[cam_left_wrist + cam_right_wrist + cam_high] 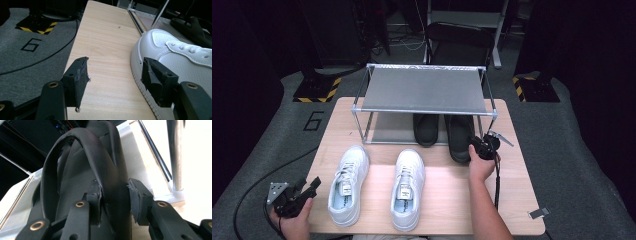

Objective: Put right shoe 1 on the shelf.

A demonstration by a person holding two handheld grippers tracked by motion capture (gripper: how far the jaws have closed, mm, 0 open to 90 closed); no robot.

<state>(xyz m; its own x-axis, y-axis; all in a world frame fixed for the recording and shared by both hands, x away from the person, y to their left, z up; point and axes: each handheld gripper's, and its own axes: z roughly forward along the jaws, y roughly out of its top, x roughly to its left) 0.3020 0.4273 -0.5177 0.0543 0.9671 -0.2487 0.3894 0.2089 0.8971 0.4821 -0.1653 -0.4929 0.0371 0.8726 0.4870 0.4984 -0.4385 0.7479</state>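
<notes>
Your right gripper (477,146) sits right of the middle of the high view, at the heel of the right black slipper (460,137) under the metal rack (424,90). Its jaws pinch the slipper's edge, seen close in the right gripper view. Your left gripper (307,189) is at the lower left corner, jaws spread with nothing between, beside the left white sneaker (348,184).

Black slippers (460,136) partly hidden under rack (424,90), right gripper (477,145) grip perhaps unclear
</notes>
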